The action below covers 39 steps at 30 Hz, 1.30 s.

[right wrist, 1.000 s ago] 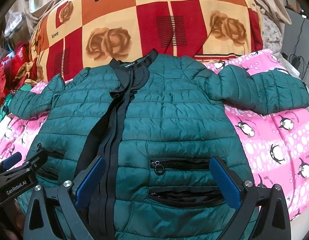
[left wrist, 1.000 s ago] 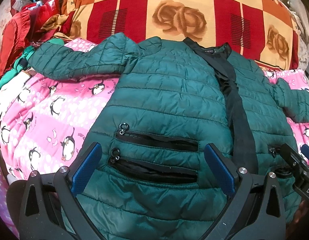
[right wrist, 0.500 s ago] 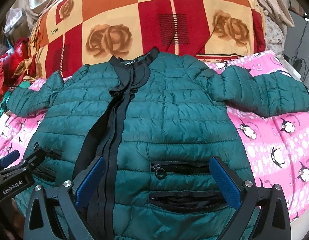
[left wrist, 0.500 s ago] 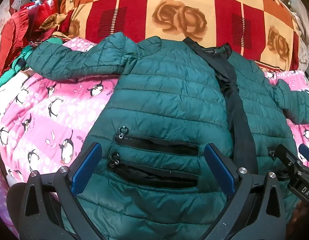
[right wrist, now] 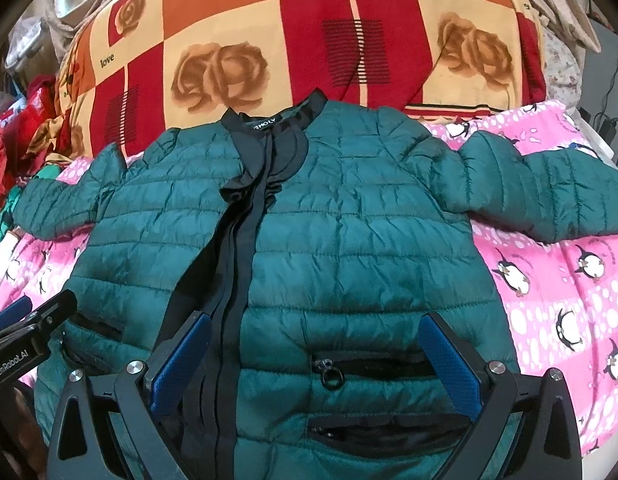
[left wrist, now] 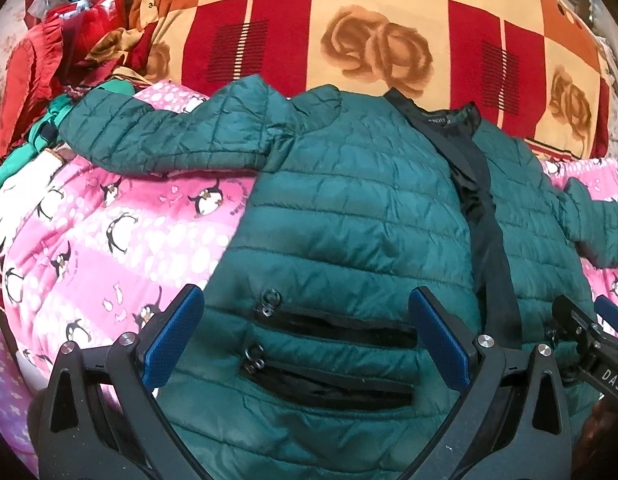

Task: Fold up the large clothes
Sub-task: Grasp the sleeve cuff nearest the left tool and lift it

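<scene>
- Green quilted jacket (right wrist: 349,240) lies front-up, sleeves spread, on pink penguin blanket (right wrist: 549,288).
- Left gripper (left wrist: 305,340) and right gripper (right wrist: 317,364): both spread wide, holding nothing, low in frame.

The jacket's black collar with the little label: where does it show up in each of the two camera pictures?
Left wrist view: the black collar sits upper right of centre, just under the rose blanket.
Right wrist view: the black collar sits upper middle, slightly left of centre, again under the rose blanket.
Shared landmark: the black zipper strip running down from the collar along the green jacket.
</scene>
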Tool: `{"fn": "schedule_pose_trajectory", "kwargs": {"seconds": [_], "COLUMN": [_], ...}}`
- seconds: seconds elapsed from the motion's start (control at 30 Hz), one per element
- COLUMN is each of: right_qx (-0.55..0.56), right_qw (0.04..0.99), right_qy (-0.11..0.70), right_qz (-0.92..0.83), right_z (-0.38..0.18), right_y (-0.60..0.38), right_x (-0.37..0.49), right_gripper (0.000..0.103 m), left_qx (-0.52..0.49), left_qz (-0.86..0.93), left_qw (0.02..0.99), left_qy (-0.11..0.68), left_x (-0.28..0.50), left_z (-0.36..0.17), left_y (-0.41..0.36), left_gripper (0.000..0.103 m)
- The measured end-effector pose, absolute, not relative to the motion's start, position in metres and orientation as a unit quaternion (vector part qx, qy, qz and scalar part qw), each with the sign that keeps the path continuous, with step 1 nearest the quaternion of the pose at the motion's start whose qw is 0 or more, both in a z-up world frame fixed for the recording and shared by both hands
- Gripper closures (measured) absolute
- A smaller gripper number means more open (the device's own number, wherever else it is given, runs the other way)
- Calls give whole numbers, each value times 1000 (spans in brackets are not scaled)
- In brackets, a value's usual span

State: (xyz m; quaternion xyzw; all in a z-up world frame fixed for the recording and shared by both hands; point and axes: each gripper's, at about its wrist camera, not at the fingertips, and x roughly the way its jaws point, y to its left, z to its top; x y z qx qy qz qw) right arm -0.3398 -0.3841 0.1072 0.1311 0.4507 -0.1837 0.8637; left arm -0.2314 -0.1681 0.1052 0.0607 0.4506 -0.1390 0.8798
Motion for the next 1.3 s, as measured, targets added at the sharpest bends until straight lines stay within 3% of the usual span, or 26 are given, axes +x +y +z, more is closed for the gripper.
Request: {"fn": "schedule_pose_trajectory", "kwargs": {"seconds": [0.5, 1.3], "right_qx": [121, 124], "right_qw": [867, 857], "right_qy": [450, 474], "right_qz": [-176, -159], "right_z": [110, 75], "right_y": [-387, -385], "right_x": [-299, -249], "right_gripper": [0, 0], "left_qx": [52, -18], "left_qz": [-97, 48], "left_qw": [890, 898], "left_qy": [442, 436], "left_x": [-174, -40], "left_z": [120, 103], "left_y": [-141, -28], "left_gripper": [1, 1]}}
